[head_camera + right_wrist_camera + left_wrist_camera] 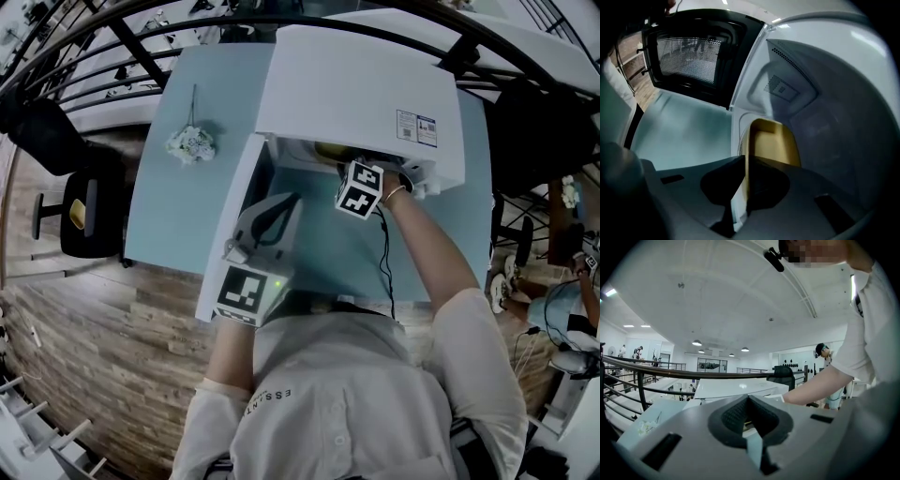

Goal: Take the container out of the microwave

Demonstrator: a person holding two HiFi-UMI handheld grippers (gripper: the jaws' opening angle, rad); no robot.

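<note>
The white microwave [366, 84] stands on a light blue table [178, 216] with its door [246, 187] swung open to the left. Inside it sits a yellow container [773, 145], only a sliver of which [328, 152] shows in the head view. My right gripper [744, 161] reaches into the cavity, and its jaws are shut on the container's near wall. Its marker cube [359, 187] shows at the microwave's mouth. My left gripper [267, 220] hovers beside the open door with its jaws shut [748, 399] and nothing seen between them.
A small bunch of white flowers [192, 142] lies on the table's far left. A black chair [70, 202] stands beyond the table's left edge. A cable [384, 253] trails from the right gripper across the table. The door's mesh window [689, 61] faces the cavity.
</note>
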